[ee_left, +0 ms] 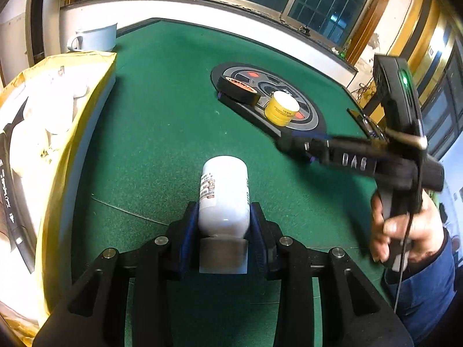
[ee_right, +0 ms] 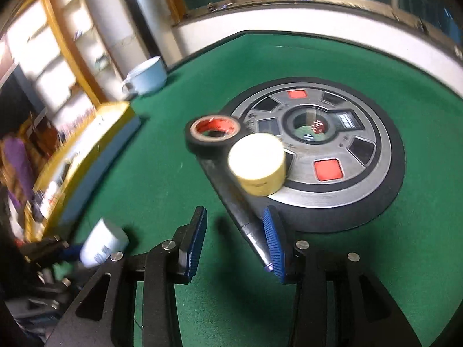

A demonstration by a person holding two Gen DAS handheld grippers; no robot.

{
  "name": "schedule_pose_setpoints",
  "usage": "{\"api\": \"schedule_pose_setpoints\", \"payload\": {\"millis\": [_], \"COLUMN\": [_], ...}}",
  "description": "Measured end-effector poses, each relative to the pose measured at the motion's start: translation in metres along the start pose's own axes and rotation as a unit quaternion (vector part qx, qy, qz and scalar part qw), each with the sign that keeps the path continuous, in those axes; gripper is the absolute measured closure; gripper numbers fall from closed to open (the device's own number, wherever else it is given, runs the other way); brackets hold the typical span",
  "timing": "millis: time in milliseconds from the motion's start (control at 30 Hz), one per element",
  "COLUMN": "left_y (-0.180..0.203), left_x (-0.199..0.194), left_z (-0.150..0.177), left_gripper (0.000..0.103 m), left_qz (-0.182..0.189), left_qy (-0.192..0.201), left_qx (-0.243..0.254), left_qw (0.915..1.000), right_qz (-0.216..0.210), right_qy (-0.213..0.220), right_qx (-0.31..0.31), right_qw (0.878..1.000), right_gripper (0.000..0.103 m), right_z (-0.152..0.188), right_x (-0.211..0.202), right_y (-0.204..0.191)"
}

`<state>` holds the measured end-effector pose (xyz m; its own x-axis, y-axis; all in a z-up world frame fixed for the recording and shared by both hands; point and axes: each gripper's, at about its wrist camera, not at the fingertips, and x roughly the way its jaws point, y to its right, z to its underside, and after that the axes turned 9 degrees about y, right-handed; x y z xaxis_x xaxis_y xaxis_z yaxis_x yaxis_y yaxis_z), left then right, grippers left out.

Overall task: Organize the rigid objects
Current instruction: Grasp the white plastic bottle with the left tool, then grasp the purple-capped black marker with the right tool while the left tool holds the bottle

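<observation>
A white bottle [ee_left: 224, 196] with a printed label lies lengthwise between the blue pads of my left gripper [ee_left: 224, 222], which is shut on it above the green felt. The same bottle [ee_right: 102, 244] shows blurred at the lower left of the right wrist view. My right gripper [ee_right: 234, 219] hangs low over the felt with its jaws apart. A dark pen [ee_right: 231, 190] lies between them against the right pad [ee_right: 273, 245], and the left pad stays clear of it. Past the pen sit a black tape roll [ee_right: 212, 133] and a yellow jar with a white lid [ee_right: 257, 164].
The tape roll [ee_left: 237, 86] and jar [ee_left: 282, 108] rest on a round black and grey console [ee_left: 312, 115] set in the green table. A yellow box [ee_left: 86, 133] holding white items stands at the left, a pale blue mug [ee_left: 95, 39] behind it. A hand [ee_left: 396, 228] holds the right gripper [ee_left: 289, 144].
</observation>
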<state>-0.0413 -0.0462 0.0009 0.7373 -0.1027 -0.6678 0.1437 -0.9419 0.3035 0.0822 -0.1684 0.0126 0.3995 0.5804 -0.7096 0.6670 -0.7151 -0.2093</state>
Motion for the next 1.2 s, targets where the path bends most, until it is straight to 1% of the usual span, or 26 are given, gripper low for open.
{"api": "schedule_pose_setpoints", "payload": {"millis": [33,67,100,167,200,233,267,333,367,400,467,500,533,567,600,700,833,1000,1133,1200], "left_y": [0.002,0.003,0.003,0.005,0.005,0.005,0.005,0.005,0.004,0.004,0.004,0.004,0.004,0.004,0.003,0.004,0.005,0.007,0.01,0.012], "left_x": [0.001,0.002,0.002,0.002,0.002,0.002,0.002,0.002,0.002,0.002,0.002,0.002,0.002,0.002,0.002,0.003,0.003,0.003,0.003,0.004], "left_z": [0.001,0.0,0.0,0.001,0.002,0.002,0.001,0.002,0.002,0.002,0.002,0.002,0.002,0.002,0.001,0.001,0.002,0.002,0.002,0.002], "left_gripper": [0.07,0.07,0.07,0.07,0.07,0.07,0.07,0.07,0.07,0.07,0.07,0.07,0.07,0.07,0.07,0.07,0.071,0.071,0.071,0.071], "left_qz": [0.001,0.001,0.001,-0.002,-0.003,-0.003,-0.004,-0.002,-0.001,-0.001,-0.002,-0.002,-0.002,-0.001,-0.001,-0.002,-0.004,-0.012,-0.017,-0.021], "left_qy": [0.0,0.0,0.0,0.001,0.001,0.001,0.001,0.001,0.001,0.001,0.001,0.001,0.001,0.001,0.001,0.001,0.002,0.002,0.0,-0.002], "left_qx": [-0.001,-0.002,-0.002,0.0,0.001,0.002,0.003,0.001,-0.001,-0.001,0.0,0.001,0.001,0.0,-0.001,0.001,0.004,0.013,0.02,0.026], "left_qw": [1.0,1.0,1.0,1.0,1.0,1.0,1.0,1.0,1.0,1.0,1.0,1.0,1.0,1.0,1.0,1.0,1.0,0.9999,0.9996,0.9994], "right_qz": [-0.005,0.0,0.002,-0.02,-0.02,-0.006,0.003,0.006,0.004,0.005,0.01,0.01,0.013,0.032,0.043,0.045,0.031,-0.002,-0.006,0.003], "right_qy": [-0.018,-0.027,-0.044,-0.07,-0.08,-0.077,-0.064,-0.034,-0.027,-0.019,-0.008,-0.003,-0.002,-0.01,-0.017,-0.013,-0.016,-0.02,-0.027,-0.026], "right_qx": [-0.01,-0.025,-0.045,-0.059,-0.065,-0.069,-0.063,-0.046,-0.039,-0.03,-0.022,-0.026,-0.034,-0.04,-0.036,-0.036,-0.006,0.031,0.028,0.013], "right_qw": [1.0,0.999,0.998,0.996,0.995,0.995,0.996,0.998,0.999,0.999,1.0,1.0,0.999,0.999,0.998,0.998,0.999,0.999,0.999,1.0], "right_gripper": [0.088,0.089,0.089,0.088,0.087,0.087,0.087,0.073,0.055,0.05,0.05,0.053,0.059,0.084,0.09,0.09,0.09,0.09,0.09,0.09], "right_z": [0.003,0.005,0.01,0.018,0.022,0.022,0.019,0.011,0.009,0.007,0.002,0.001,0.0,0.0,0.002,-0.005,-0.002,0.017,0.034,0.042], "right_x": [0.002,0.0,-0.004,-0.011,-0.013,-0.017,-0.02,-0.023,-0.022,-0.019,-0.013,-0.01,-0.007,-0.001,0.004,0.001,-0.013,-0.057,-0.077,-0.079], "right_y": [-0.007,-0.013,-0.023,-0.033,-0.037,-0.04,-0.039,-0.035,-0.033,-0.031,-0.031,-0.034,-0.038,-0.041,-0.042,-0.044,-0.039,-0.028,-0.037,-0.044]}}
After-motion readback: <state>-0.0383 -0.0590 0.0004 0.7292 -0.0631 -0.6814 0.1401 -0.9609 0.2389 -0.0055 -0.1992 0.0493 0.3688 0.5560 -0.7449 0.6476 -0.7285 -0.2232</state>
